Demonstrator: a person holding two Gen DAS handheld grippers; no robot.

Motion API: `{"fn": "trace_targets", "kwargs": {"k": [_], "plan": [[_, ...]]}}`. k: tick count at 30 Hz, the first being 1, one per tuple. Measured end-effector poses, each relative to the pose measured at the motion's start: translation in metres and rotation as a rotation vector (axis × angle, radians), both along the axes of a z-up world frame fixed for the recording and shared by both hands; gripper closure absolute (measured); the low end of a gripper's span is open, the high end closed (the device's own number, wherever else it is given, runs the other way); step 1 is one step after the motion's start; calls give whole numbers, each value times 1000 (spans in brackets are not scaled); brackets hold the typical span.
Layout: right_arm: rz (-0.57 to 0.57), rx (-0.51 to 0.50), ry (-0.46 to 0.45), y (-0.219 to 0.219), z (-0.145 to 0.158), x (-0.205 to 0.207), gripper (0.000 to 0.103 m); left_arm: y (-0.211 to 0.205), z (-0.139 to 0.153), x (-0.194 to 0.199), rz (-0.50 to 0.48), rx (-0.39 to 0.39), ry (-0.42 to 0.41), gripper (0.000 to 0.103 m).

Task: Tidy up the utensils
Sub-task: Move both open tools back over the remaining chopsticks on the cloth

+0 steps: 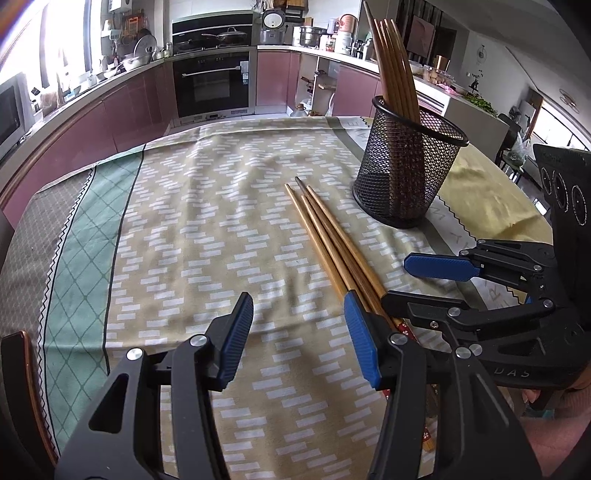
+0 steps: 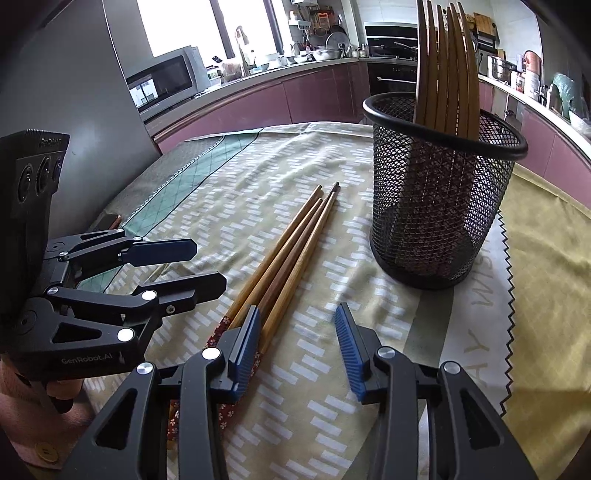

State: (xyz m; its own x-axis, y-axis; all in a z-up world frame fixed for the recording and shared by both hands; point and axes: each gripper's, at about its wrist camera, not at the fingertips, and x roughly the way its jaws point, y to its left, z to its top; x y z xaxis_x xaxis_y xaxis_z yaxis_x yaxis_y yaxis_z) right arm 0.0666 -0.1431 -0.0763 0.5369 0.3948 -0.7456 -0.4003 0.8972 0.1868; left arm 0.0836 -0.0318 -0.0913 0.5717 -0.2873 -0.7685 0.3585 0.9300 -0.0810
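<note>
Wooden chopsticks (image 1: 325,236) lie beside round black mesh holder (image 1: 410,162).

Loose wooden chopsticks (image 1: 325,236) flat beside mesh holder (image 1: 406,173) (several upright inside)

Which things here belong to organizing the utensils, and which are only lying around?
For the job: loose chopsticks on the tablecloth; mesh holder with chopsticks already inside.
Only lying around: microwave; oven; rice cooker.

Patterned tablecloth (image 1: 207,206), oven (image 1: 212,79), microwave (image 2: 166,79)
</note>
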Motion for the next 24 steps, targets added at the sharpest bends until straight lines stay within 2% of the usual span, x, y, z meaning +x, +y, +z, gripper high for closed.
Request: {"fn": "trace_targets", "kwargs": {"k": [4,20,24], "plan": [[-13,-7,2,-2,0,2,67,-3,-2,3,-13,-9,15,52],[-22,-11,13,-4,0,7,70,-12,-11,14,-44,-3,51,49],[-21,-20,12,-2,0,7,70,-12,-12,14,-40,6,49,53]]}}
